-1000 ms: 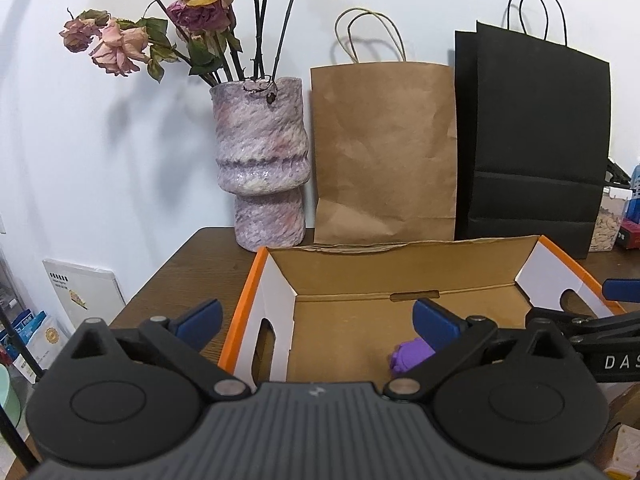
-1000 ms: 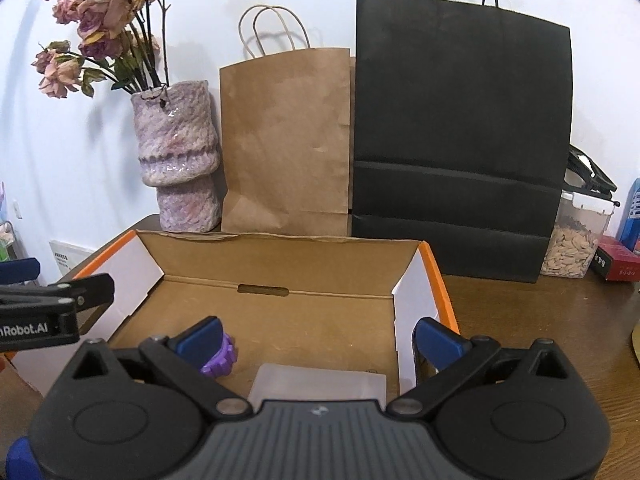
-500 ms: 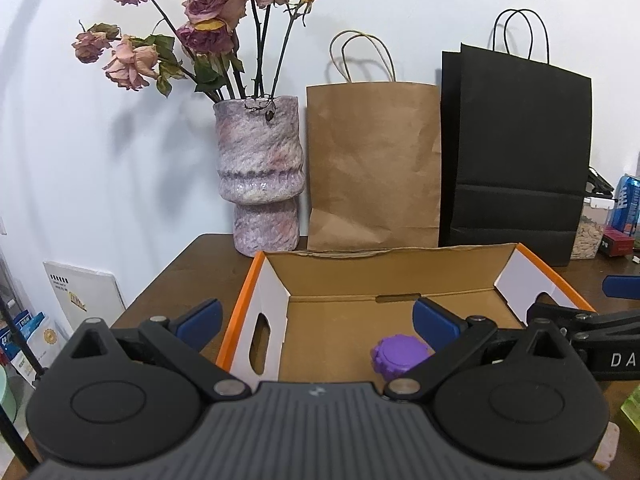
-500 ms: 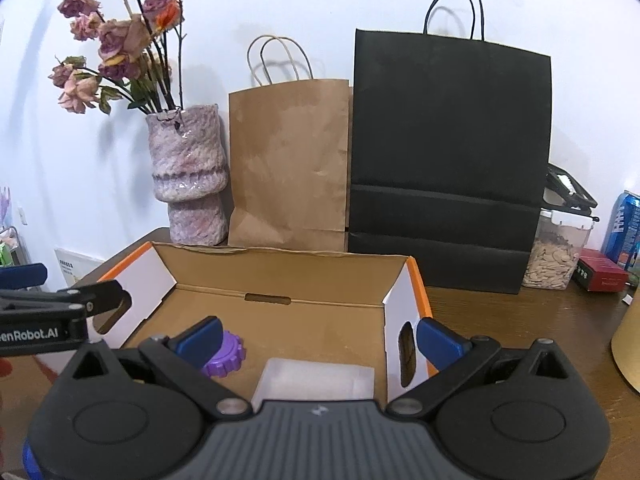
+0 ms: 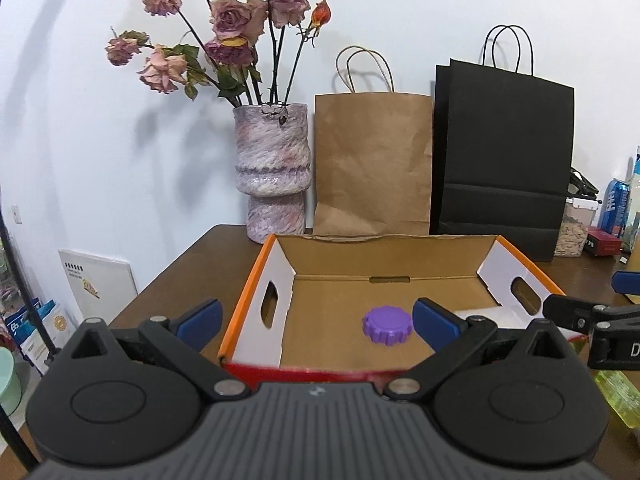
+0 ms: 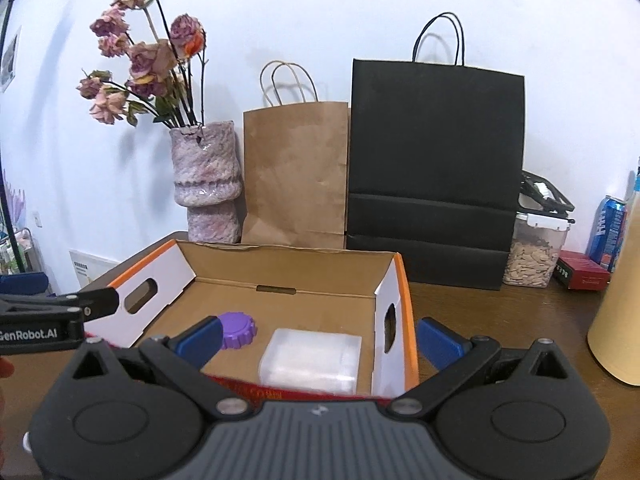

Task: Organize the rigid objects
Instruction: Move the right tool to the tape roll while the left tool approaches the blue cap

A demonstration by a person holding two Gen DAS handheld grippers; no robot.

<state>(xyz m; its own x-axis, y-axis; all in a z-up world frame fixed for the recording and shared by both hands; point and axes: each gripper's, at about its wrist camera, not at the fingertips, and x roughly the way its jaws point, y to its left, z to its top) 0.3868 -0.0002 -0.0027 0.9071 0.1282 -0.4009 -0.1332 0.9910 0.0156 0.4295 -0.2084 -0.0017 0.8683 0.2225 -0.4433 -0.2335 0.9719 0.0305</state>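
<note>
An open cardboard box with orange edges (image 5: 256,276) (image 6: 406,292) stands on the brown table. A purple ridged lid (image 5: 387,325) (image 6: 239,329) lies on the box floor. A clear plastic case (image 6: 310,360) lies to its right inside the box; its edge shows in the left wrist view (image 5: 492,316). My left gripper (image 5: 316,320) is open and empty, above the box's near left side. My right gripper (image 6: 320,338) is open and empty, above the near right side. A yellow-green object (image 5: 616,396) lies outside the box at the right.
A purple vase of dried roses (image 5: 274,176) (image 6: 206,184), a brown paper bag (image 5: 372,164) (image 6: 296,172) and a black paper bag (image 5: 504,156) (image 6: 434,168) stand behind the box. A seed jar (image 6: 534,256), a blue can (image 6: 608,232) and a tan cylinder (image 6: 622,304) stand at the right.
Both grippers have pulled back and up from the box, so more of its floor, the purple lid and the clear case show. Both stay open.
</note>
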